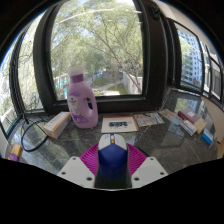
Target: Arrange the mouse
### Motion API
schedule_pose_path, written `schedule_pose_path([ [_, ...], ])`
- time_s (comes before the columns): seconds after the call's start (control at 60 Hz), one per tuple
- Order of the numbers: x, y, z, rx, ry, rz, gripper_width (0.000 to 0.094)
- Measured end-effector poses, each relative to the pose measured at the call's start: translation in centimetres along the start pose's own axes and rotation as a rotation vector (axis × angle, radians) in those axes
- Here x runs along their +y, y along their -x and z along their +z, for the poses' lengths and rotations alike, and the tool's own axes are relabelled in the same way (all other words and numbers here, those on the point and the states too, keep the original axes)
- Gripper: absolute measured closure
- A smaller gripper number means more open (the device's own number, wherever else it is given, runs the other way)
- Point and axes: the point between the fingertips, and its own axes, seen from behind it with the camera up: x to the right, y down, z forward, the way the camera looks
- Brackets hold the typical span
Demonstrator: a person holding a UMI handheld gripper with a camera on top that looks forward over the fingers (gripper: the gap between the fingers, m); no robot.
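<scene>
A blue and white computer mouse (112, 156) sits between my gripper's (112, 162) two fingers. Both magenta pads (91, 160) press against its sides, so the gripper is shut on it. The mouse points forward, its white front end with the scroll wheel toward the window. It hangs above a dark marbled desk (150, 140). A white mouse mat or paper (118, 124) lies on the desk just ahead of the fingers.
A purple detergent bottle (82, 99) stands ahead to the left. A beige box (57, 124) and a black cable (30, 140) lie further left. Small boxes and items (195, 122) crowd the right side. A large window (100, 40) runs behind the desk.
</scene>
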Motion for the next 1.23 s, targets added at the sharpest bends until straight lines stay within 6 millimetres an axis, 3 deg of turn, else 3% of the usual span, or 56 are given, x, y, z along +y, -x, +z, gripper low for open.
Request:
schedule_pose_path([
  [0.033, 2.4, -0.9, 0.9, 0.014, 0.043, -0.004, 0.0571],
  [0.117, 6.0, -1.9, 2.4, 0.022, 0.102, -0.003, 0.0506],
  [0.217, 8.6, -1.8, 3.1, -0.01, 0.166, 0.007, 0.0436],
  [0.283, 8.1, -1.8, 2.9, -0.014, 0.161, 0.0, 0.0364],
  [0.367, 7.3, -1.7, 1.4, -0.012, 0.143, -0.026, 0.0062],
  [0.4, 6.5, -1.7, 0.7, -0.009, 0.135, -0.029, 0.0109],
  [0.5, 4.9, -1.9, -2.5, 0.017, 0.107, -0.045, 0.0072],
  [0.7, 2.6, -1.0, -11.4, 0.065, 0.032, -0.06, 0.0081],
  [0.933, 2.9, 0.7, -20.9, 0.106, -0.023, -0.055, 0.009],
  [1.117, 4.4, 2.0, -25.7, 0.107, -0.033, -0.056, 0.0084],
  [1.233, 4.7, 2.3, -27.1, 0.121, -0.044, -0.062, 0.0081],
])
